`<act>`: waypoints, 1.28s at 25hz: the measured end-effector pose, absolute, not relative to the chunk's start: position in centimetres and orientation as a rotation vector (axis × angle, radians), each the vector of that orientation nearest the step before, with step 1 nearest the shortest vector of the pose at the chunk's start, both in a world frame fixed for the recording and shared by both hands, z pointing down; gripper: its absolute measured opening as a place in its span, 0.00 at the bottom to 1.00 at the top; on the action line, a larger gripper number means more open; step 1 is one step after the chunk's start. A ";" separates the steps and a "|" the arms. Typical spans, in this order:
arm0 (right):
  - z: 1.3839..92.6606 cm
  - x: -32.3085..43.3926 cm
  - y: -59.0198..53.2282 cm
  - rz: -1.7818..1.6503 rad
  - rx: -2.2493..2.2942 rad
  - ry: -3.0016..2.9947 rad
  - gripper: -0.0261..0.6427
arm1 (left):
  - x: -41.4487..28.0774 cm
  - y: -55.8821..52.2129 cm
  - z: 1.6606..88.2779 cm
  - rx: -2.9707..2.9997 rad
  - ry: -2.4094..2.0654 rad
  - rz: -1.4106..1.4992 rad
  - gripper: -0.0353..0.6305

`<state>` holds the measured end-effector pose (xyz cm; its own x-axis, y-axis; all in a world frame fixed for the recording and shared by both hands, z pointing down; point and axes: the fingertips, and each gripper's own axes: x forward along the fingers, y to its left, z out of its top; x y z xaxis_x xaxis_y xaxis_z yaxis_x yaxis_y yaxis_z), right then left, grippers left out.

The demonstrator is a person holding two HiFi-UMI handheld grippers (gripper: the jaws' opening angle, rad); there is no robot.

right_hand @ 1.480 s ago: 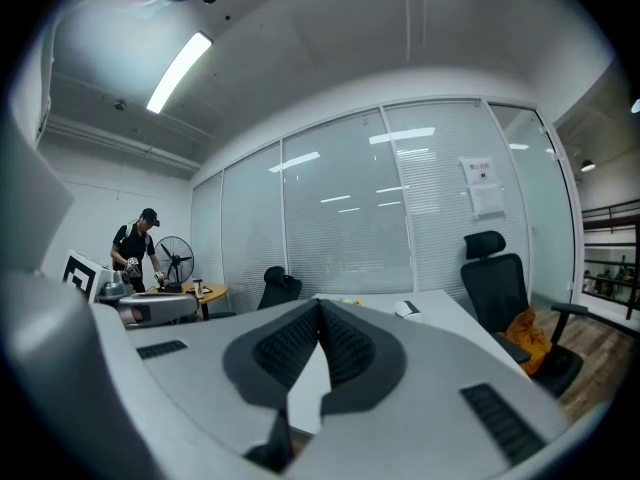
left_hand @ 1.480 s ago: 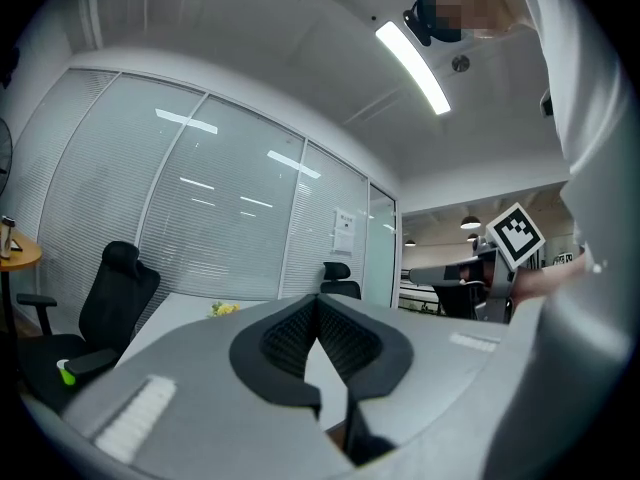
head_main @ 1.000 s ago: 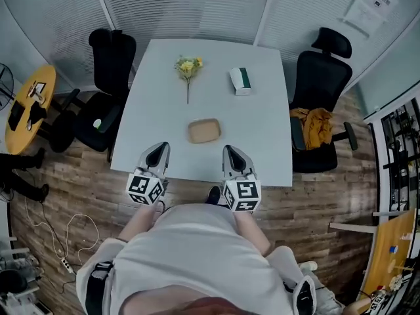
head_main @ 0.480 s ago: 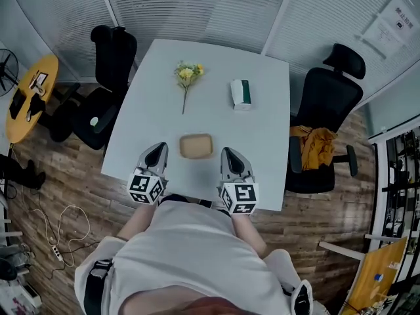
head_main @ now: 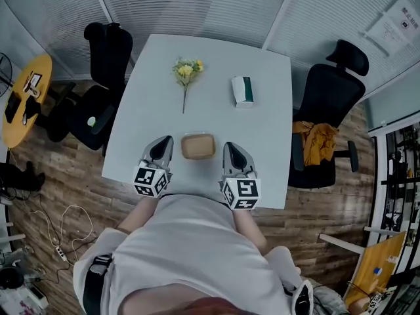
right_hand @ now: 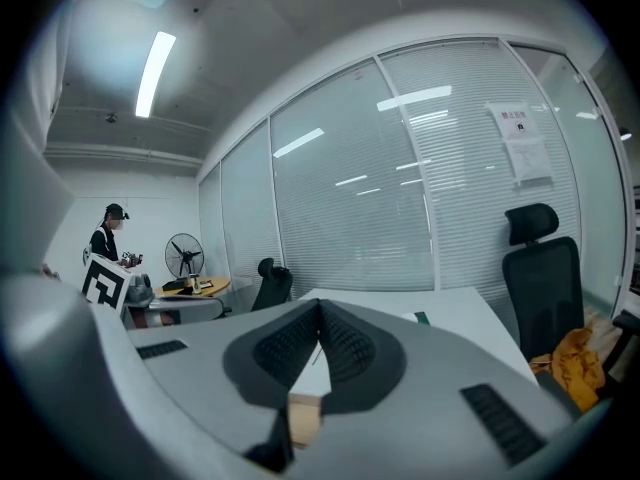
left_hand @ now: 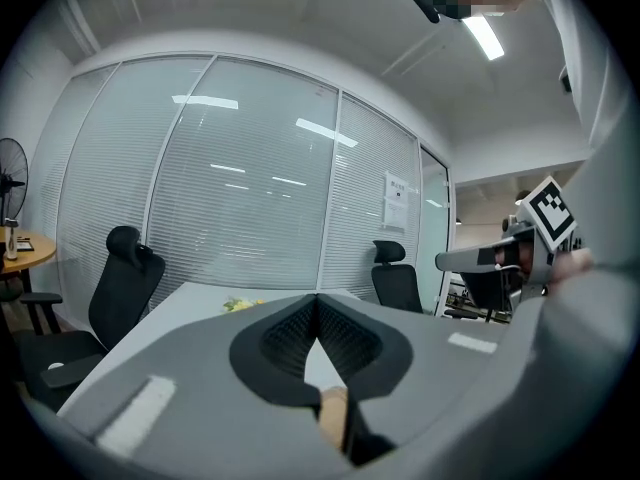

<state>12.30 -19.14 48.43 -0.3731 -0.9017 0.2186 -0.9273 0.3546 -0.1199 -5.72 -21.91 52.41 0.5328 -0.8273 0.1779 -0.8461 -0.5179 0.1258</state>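
Bright, even office light falls from a ceiling strip lamp (left_hand: 483, 36), which glares white. The white table (head_main: 262, 123) shows only faint shadows. Both gripper views bulge like a fisheye and have black corners. The left gripper (left_hand: 318, 300) and right gripper (right_hand: 320, 306) look soft close up.

Tan tray (head_main: 198, 146) sits at the table (head_main: 268, 146) edge; flowers (head_main: 186, 71) and box (head_main: 243, 89) lie farther, bare surface between.
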 end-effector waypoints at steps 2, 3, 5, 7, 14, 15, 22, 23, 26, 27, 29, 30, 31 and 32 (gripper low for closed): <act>48.7 11.8 -19.6 0.344 1.684 -2.481 0.05 | -5.7 -22.3 52.5 2.584 -1.390 0.135 0.07; 48.7 11.5 -19.9 0.347 1.681 -2.478 0.05 | -5.7 -22.4 52.6 2.590 -1.373 0.135 0.07; 48.9 11.0 -20.1 0.353 1.676 -2.474 0.05 | -5.9 -22.6 52.9 2.598 -1.353 0.141 0.07; 49.1 10.5 -20.2 0.355 1.671 -2.470 0.05 | -6.3 -22.6 53.1 2.600 -1.346 0.141 0.07; 49.5 8.9 -20.1 0.369 1.655 -2.462 0.05 | -7.5 -22.4 55.0 2.567 -1.316 0.189 0.07; 49.5 8.7 -20.0 0.370 1.655 -2.459 0.05 | -7.4 -22.4 55.4 2.559 -1.300 0.197 0.09; 49.8 9.1 -19.5 0.383 1.699 -2.428 0.05 | -7.3 -23.3 59.5 2.446 -1.238 0.283 0.40; 49.9 9.3 -19.4 0.384 1.704 -2.423 0.05 | -7.3 -23.5 60.2 2.421 -1.234 0.298 0.41; 49.9 9.7 -19.1 0.386 1.718 -2.410 0.05 | -7.5 -23.9 62.1 2.342 -1.222 0.332 0.41; 50.0 9.7 -19.1 0.388 1.723 -2.405 0.05 | -7.5 -24.0 62.7 2.321 -1.220 0.345 0.41; 50.2 9.8 -19.0 0.394 1.733 -2.396 0.05 | -7.7 -24.4 64.1 2.285 -1.210 0.375 0.41; 50.2 9.9 -19.0 0.395 1.738 -2.394 0.05 | -7.7 -24.6 64.8 2.268 -1.202 0.385 0.41; 50.2 9.9 -19.0 0.396 1.741 -2.392 0.05 | -7.7 -24.8 65.4 2.249 -1.193 0.391 0.41; 50.2 10.0 -18.9 0.396 1.742 -2.391 0.05 | -7.7 -25.0 66.0 2.229 -1.183 0.394 0.40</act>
<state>9.97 -18.91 50.24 -0.3104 -0.9088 0.2789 -0.9502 0.2877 -0.1199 -7.65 -24.98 66.01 0.5633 -0.6549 0.5038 -0.8262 -0.4391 0.3529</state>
